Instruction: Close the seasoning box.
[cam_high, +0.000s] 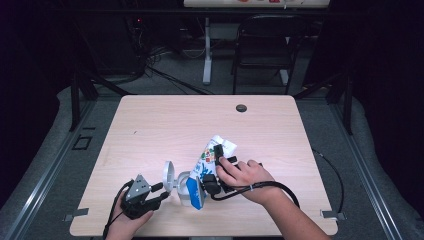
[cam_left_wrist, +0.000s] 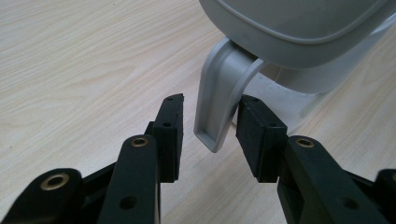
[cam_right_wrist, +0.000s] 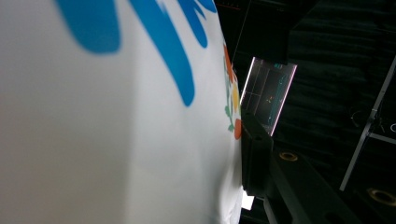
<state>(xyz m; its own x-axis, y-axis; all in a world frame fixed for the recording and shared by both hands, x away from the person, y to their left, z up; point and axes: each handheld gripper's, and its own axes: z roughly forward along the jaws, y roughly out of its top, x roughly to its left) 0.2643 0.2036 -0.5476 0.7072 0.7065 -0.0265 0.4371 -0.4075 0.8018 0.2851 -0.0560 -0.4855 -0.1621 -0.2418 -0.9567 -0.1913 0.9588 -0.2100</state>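
Left tongs (cam_left_wrist: 210, 123): released, jaws astride grey plastic jug handle (cam_left_wrist: 219, 100), not touching.
Right tongs (cam_high: 218, 167): grasping tilted white printed carton (cam_high: 207, 165) over jug, near tabletop (cam_high: 165, 120) edge.

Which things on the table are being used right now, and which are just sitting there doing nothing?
Being used:
- the grey jug with its lid flipped open, handle between the open jaws of the left hand-held gripper
- the white and blue carton, tipped over the jug, clamped by the right hand-held gripper

Just sitting there:
- the small dark disc near the table's far edge
- the black chair behind the table
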